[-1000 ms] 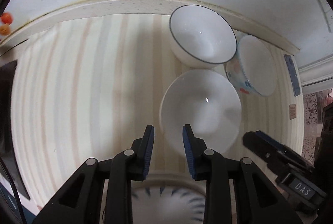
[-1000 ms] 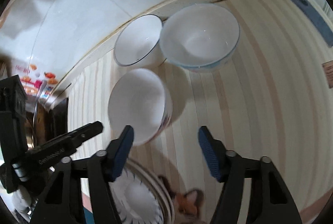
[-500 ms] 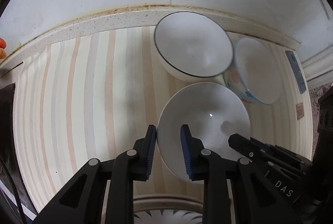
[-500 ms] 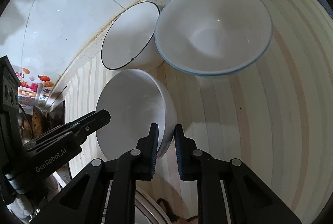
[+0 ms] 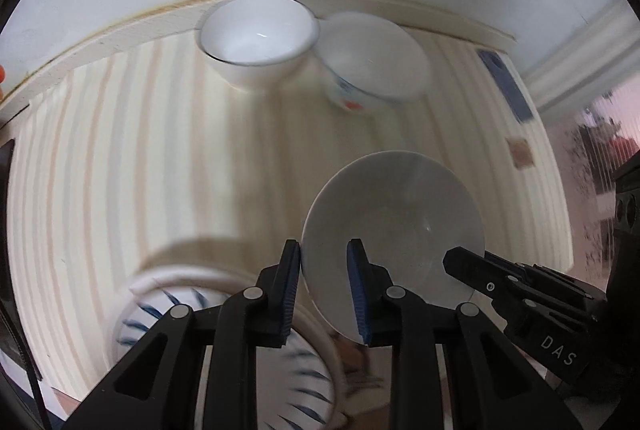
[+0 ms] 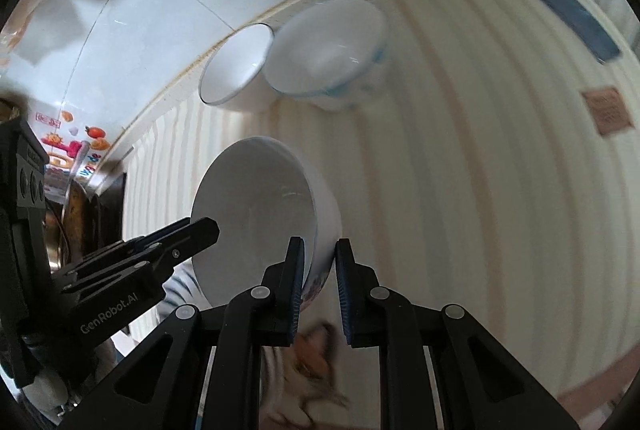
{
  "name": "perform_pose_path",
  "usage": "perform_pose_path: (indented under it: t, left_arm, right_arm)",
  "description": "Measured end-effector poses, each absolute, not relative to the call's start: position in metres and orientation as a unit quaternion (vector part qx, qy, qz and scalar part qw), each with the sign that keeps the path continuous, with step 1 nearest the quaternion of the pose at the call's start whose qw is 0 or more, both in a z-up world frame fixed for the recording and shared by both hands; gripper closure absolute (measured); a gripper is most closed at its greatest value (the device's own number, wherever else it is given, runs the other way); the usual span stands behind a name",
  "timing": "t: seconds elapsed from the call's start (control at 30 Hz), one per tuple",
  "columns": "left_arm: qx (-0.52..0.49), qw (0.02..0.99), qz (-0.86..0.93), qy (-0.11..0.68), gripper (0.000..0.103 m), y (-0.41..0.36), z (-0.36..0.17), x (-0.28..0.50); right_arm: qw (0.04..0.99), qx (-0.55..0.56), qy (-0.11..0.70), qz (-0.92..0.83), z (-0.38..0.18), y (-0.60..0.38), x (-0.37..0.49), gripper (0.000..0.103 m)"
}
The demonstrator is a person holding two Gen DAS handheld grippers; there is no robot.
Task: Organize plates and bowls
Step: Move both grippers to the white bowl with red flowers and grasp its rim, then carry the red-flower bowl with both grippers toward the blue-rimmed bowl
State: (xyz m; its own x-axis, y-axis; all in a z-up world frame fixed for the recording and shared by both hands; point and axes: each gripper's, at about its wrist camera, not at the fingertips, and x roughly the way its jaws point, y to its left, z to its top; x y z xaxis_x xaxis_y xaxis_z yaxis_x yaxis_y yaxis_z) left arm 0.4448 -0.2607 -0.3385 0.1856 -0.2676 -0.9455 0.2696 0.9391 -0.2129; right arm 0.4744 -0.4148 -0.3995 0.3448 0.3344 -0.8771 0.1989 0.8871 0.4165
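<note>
A plain white bowl [image 5: 392, 222] [image 6: 252, 218] hangs tilted above the striped tabletop, held by both grippers. My left gripper [image 5: 323, 270] is shut on its left rim, one pad inside and one outside. My right gripper [image 6: 319, 270] is shut on the opposite rim; in the left wrist view its fingers [image 5: 472, 270] reach in from the right. Below and left of the bowl lies a stack of plates [image 5: 224, 342] with blue strokes. A dark-rimmed bowl [image 5: 258, 30] [image 6: 236, 70] and a patterned bowl [image 5: 372, 58] [image 6: 328, 46] stand side by side at the back edge.
A dark blue flat object [image 5: 506, 86] [image 6: 568, 18] and a small brown card [image 5: 520, 152] [image 6: 608, 110] lie at the table's right side. A white wall runs behind the two bowls. Something brown and blurred [image 6: 312, 350] shows under the right gripper.
The right gripper shut on the white bowl's rim. Both grippers then lifted the bowl away from the other two bowls, toward the near side above the plates.
</note>
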Motion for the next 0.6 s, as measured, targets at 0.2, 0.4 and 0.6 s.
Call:
perform_pose_path:
  t: [0.2, 0.4, 0.6]
  left_arm:
    - [0.029, 0.757, -0.203, 0.621, 0.081, -0.293, -0.348, 0.407]
    - [0.054, 0.742, -0.214, 0.633, 0.081, -0.316, -0.363, 0.385]
    - [0.072, 0.744, -0.214, 0.629, 0.081, -0.326, -0.368, 0.377]
  right_arm:
    - [0.776, 0.248, 0.58, 0.017, -0.405, -0.446, 0.422, 0.085]
    - [0.76, 0.267, 0.592, 0.0, -0.424, -0.467, 0.388, 0.085]
    - [0.754, 0.274, 0.597, -0.006, -0.437, -0.473, 0.375, 0.085]
